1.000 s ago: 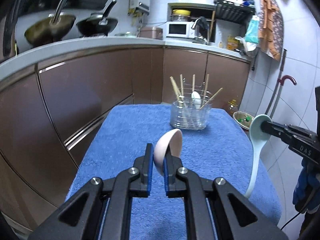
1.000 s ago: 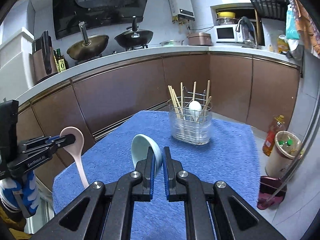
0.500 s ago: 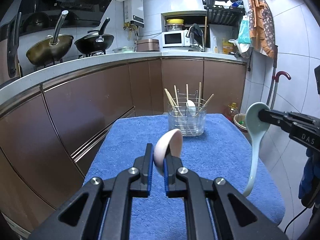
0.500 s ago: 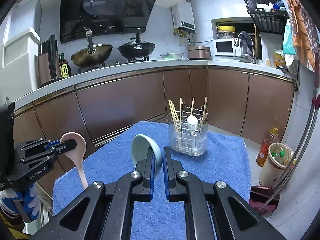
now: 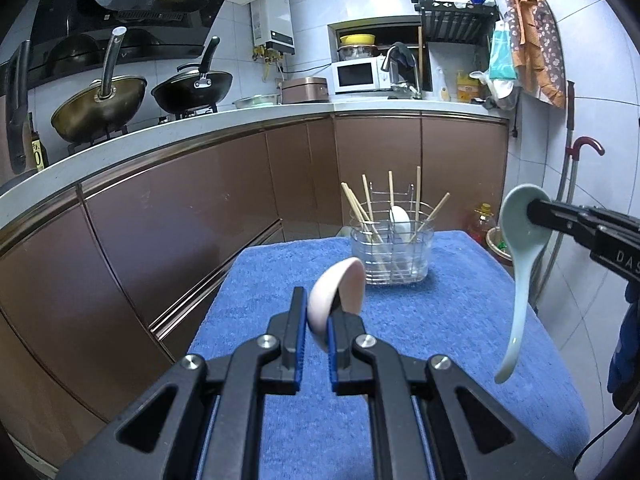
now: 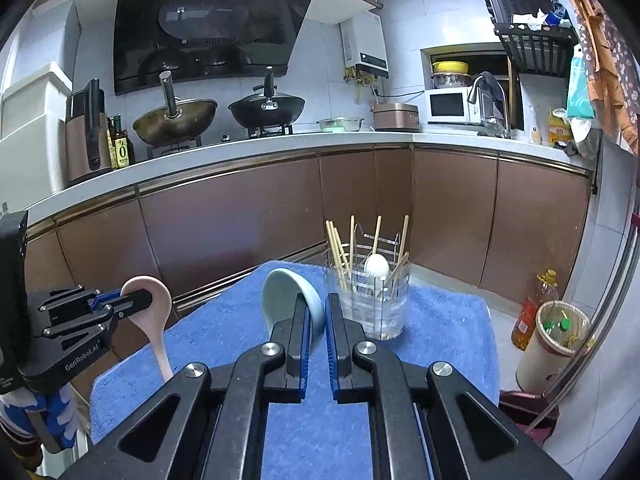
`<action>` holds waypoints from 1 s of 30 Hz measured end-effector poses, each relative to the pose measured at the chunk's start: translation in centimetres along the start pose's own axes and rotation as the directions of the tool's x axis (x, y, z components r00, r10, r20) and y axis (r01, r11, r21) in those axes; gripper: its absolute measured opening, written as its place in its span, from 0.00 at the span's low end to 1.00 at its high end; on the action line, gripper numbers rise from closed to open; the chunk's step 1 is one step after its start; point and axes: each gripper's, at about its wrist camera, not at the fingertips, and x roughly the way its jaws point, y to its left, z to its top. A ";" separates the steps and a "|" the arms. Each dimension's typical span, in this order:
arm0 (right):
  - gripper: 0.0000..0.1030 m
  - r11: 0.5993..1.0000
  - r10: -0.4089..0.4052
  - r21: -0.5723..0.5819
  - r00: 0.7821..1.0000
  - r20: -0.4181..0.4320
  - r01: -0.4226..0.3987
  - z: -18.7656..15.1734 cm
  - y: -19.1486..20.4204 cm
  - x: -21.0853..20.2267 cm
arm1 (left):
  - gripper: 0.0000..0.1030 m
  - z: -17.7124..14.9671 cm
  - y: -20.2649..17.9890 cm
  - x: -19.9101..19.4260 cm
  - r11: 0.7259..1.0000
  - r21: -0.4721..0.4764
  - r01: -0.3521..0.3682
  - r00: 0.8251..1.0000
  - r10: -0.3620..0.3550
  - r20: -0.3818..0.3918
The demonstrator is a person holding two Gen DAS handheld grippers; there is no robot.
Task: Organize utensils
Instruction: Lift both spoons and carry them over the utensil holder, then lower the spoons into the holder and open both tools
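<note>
Carrying stage, 2 items airborne over the blue-towelled surface: left gripper w/ jaws clamped on pink spoon by its bowl, right gripper likewise on pale-green spoon, handles hanging down. Next, likely: bring each over clear utensil holder at surface's far end, which already has chopsticks and a white spoon, lower handle-first into a free gap, then part jaws.

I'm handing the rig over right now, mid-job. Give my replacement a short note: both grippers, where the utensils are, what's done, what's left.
Left hand-held gripper: shut on the pink spoon, gripped by its bowl.
Right hand-held gripper: shut on the pale green spoon, handle hanging down.
Clear utensil holder stands at the far end of the blue towel.
Done: chopsticks and a white spoon are in the holder.
Left: both held spoons.
</note>
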 end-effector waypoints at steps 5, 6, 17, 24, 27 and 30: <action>0.07 1.000 -0.017 -0.014 0.999 0.030 0.018 1.5 -0.8 1.3 | 0.08 1.2 0.0 2.4 1.000 -0.001 0.000 1.000 0.000 -0.004; 0.07 1.000 -0.021 -0.015 0.999 0.037 0.022 1.8 -1.1 1.6 | 0.08 1.5 0.0 2.9 1.000 -0.004 0.001 1.000 -0.001 -0.005; 0.07 0.990 -0.135 -0.024 0.973 0.187 0.142 6.9 -4.0 5.2 | 0.08 9.0 1.1 8.9 0.992 -0.116 0.049 0.994 -0.038 0.098; 0.08 0.968 -0.235 -0.027 0.936 0.264 0.251 8.7 -5.7 9.9 | 0.08 14.1 0.8 14.2 0.970 -0.229 0.081 0.980 -0.036 0.194; 0.08 0.962 -0.254 -0.036 0.932 0.258 0.272 8.6 -6.3 12.4 | 0.08 15.4 -0.5 17.1 0.975 -0.214 0.058 0.980 -0.015 0.198; 0.08 0.955 -0.271 -0.050 0.929 0.251 0.292 8.1 -6.7 14.3 | 0.08 15.5 -2.0 19.3 0.983 -0.182 0.022 0.981 0.014 0.194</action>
